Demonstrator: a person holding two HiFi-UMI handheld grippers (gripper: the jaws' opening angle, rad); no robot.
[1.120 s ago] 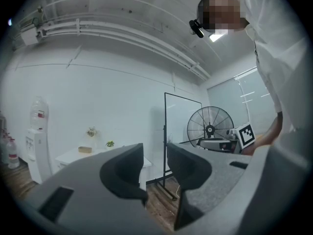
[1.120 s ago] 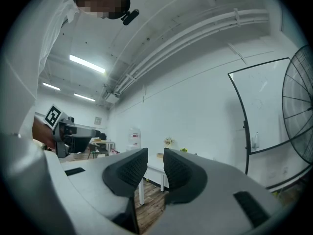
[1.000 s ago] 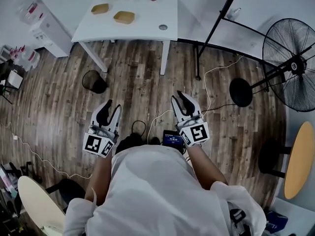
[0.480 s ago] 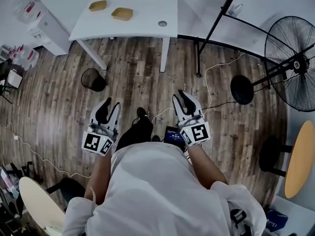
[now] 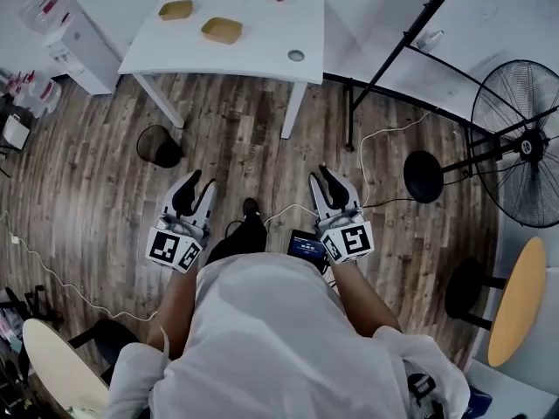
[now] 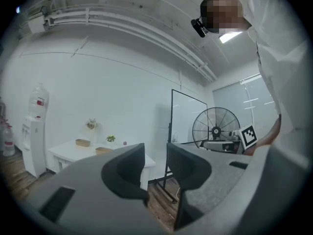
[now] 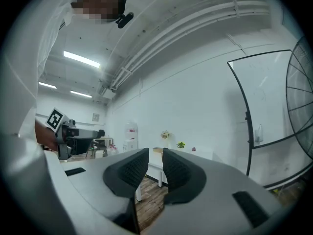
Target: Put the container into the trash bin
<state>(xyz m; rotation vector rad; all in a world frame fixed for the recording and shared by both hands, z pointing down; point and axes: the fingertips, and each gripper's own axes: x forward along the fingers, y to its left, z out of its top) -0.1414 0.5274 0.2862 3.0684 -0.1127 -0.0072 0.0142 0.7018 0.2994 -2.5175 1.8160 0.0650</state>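
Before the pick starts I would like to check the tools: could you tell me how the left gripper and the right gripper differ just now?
The left gripper has its jaws wider apart than the right gripper, whose jaws are closing. The left gripper is nearer the trash bin; the right gripper is beside the white cable. Both are empty and point toward the white table.

readable text: none | small screen (image 5: 306, 246): characters too small to read | water dispenser (image 6: 34, 131): red label, not legible

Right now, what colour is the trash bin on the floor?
The trash bin is black, best seen in the head view.
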